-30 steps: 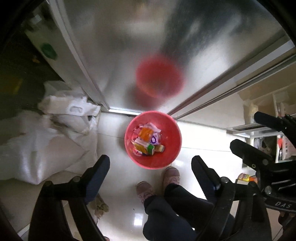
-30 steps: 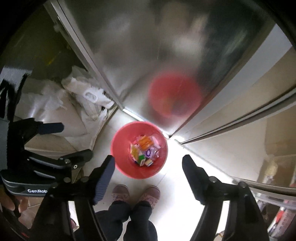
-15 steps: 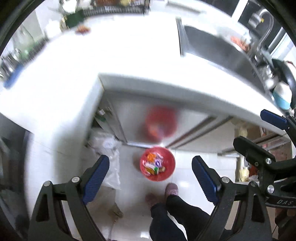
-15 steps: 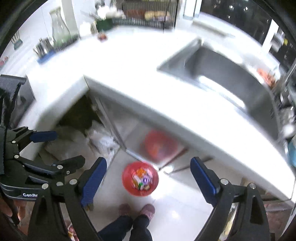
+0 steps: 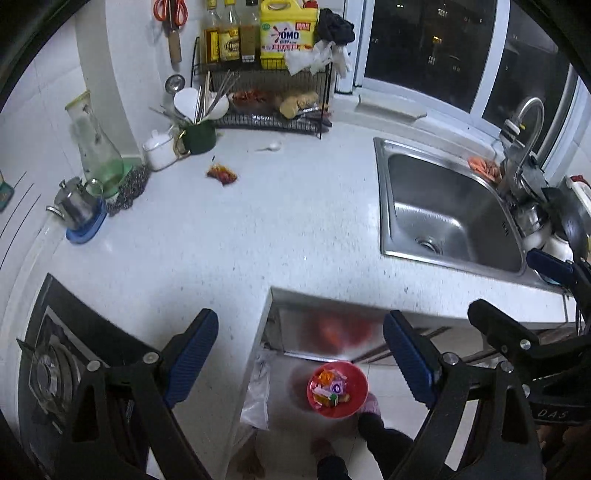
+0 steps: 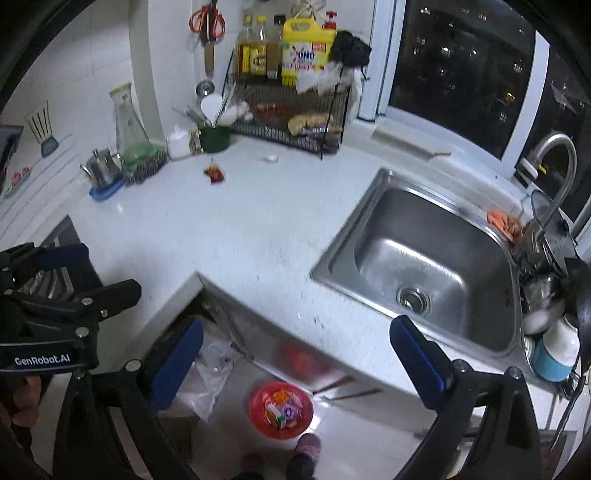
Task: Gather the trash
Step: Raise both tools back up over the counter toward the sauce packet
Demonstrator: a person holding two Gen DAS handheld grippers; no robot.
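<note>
- The left view alone shows the stove [image 5: 48,373] at 8 o'clock; the right view shows only a dark edge of it, and alone shows a blue-white bottle [image 6: 554,350] at 4 o'clock, beside the sink.
- Each view catches the other gripper at its edge.
- The left gripper [image 5: 299,358] is released, with nothing between the fingers.
- The right gripper [image 6: 295,362] has its jaws wide apart after just opening, and holds nothing.
- The white counter [image 5: 258,229] fills the middle; a steel sink [image 5: 447,218] with a tap is at 3 o'clock, and dark windows are at 1 o'clock.
- A red wrapper [image 5: 221,174] lies on the counter at 11 o'clock, near a green cup [image 5: 197,136] with utensils.
- A wire rack [image 5: 266,110] at 12 o'clock carries bottles and a yellow jug [image 5: 288,33].
- A red bin [image 5: 337,389] stands on the floor at 6 o'clock, below the counter edge, with colourful wrappers inside.
- A person's shoe touches the bin rim.
</note>
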